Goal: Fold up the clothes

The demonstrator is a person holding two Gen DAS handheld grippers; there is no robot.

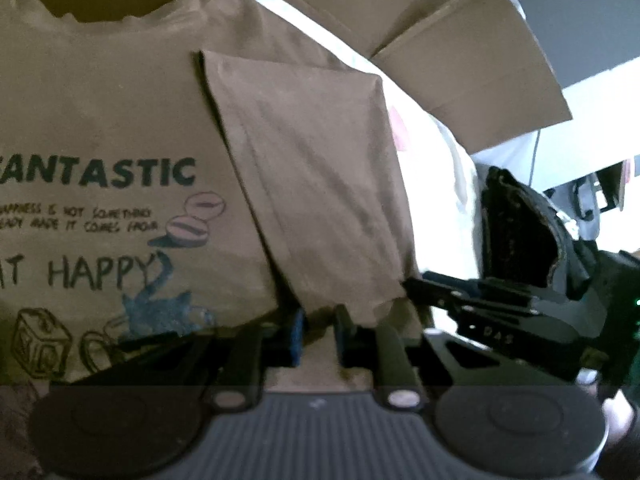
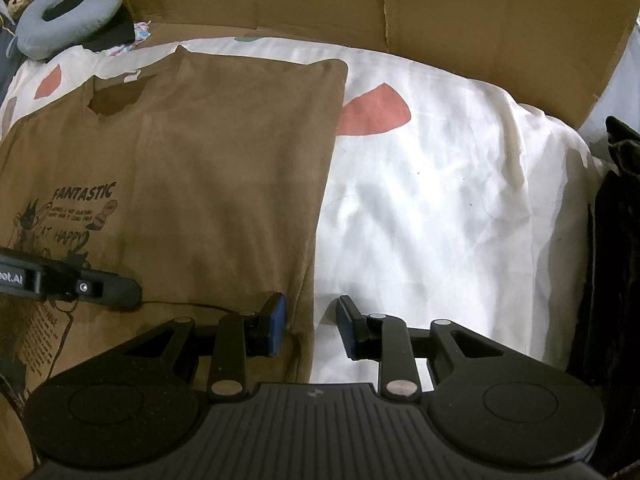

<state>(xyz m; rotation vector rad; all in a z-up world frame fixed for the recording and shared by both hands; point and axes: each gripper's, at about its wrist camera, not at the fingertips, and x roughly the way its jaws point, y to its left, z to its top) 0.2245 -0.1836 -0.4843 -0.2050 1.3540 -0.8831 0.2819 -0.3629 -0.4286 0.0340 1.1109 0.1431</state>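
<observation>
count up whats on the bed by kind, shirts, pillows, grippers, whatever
brown t-shirt: 1
grey neck pillow: 1
grippers: 2, left gripper and right gripper
white bedsheet: 1
total: 5

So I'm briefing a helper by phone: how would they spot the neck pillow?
Start at the white bedsheet with the brown T-shirt on it. Beyond the shirt's collar, by the cardboard wall, lies the neck pillow: the only grey-blue, U-shaped thing.
</observation>
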